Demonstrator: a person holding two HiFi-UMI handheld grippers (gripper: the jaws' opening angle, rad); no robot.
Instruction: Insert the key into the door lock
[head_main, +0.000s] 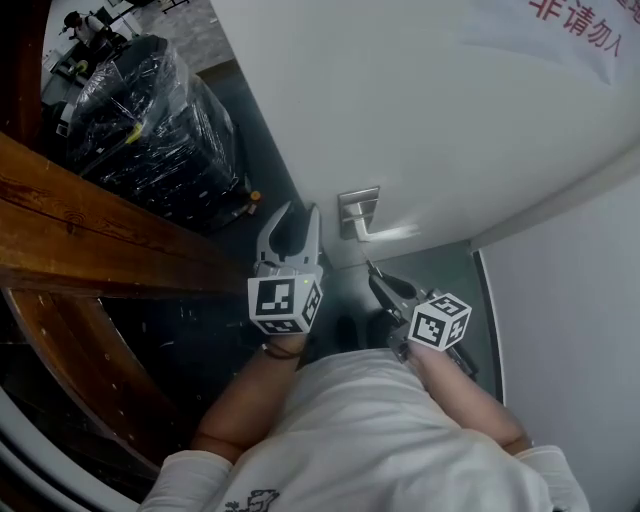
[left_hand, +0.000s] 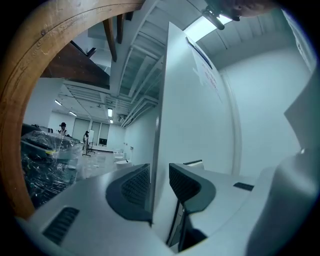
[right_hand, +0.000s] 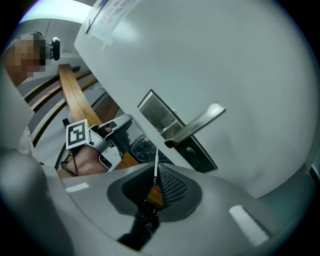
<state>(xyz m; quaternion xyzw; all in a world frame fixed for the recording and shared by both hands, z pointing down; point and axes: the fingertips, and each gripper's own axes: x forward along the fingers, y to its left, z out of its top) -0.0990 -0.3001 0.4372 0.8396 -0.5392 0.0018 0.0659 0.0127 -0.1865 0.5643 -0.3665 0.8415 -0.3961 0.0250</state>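
Your right claw (right_hand: 156, 175) is pinched shut on the thin silver metal key (right_hand: 156, 161). The blade stands edge-on past the pads, and what looks like an orange-brown head is sunk between them. The key's tip hangs in the air, short of the dark door lock plate (right_hand: 196, 152), which sits just under the root of the silver lever handle (right_hand: 197, 124).

That narrow pinch is the first risk. If the tip meets the plate off the slot, I judge the blade will pivot in the pads or slip out. You also cannot tell from here whether the blade is turned to match the slot, so a hard push could jam it.

The handle overhangs the lock, so a high approach would knock your claw against it.

Your left claw (left_hand: 159, 172) is spread wide and grips nothing. The edge of the white door (left_hand: 200, 130), across from the handle, runs between its jaws with no pad pressing on it. With the door loose like that, the key's push may swing it away from you.
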